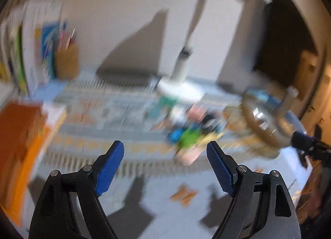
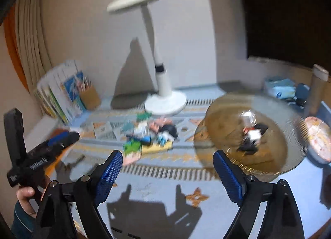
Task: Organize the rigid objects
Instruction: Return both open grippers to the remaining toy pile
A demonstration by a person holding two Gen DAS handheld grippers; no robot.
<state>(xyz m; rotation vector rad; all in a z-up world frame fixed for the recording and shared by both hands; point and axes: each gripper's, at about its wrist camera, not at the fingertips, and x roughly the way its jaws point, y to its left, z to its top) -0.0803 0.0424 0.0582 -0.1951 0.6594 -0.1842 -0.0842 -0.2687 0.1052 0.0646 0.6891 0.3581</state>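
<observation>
A pile of small colourful rigid objects (image 2: 149, 135) lies on the patterned tablecloth in front of the lamp; in the blurred left wrist view the pile (image 1: 190, 133) sits beyond my fingertips. A round amber glass bowl (image 2: 244, 133) with a few small objects inside stands right of the pile; it also shows in the left wrist view (image 1: 266, 119). My left gripper (image 1: 165, 156) is open and empty above the cloth, and also shows at the left of the right wrist view (image 2: 62, 135). My right gripper (image 2: 167, 162) is open and empty, short of the pile and bowl.
A white desk lamp (image 2: 163, 94) stands behind the pile. Books (image 2: 60, 94) and a brown pencil cup (image 2: 90, 96) stand at back left. An orange box (image 1: 20, 146) is at the left. A pinkish dish (image 2: 318, 139), a cardboard tube (image 2: 316, 92) and blue packets (image 2: 279, 88) are at the right.
</observation>
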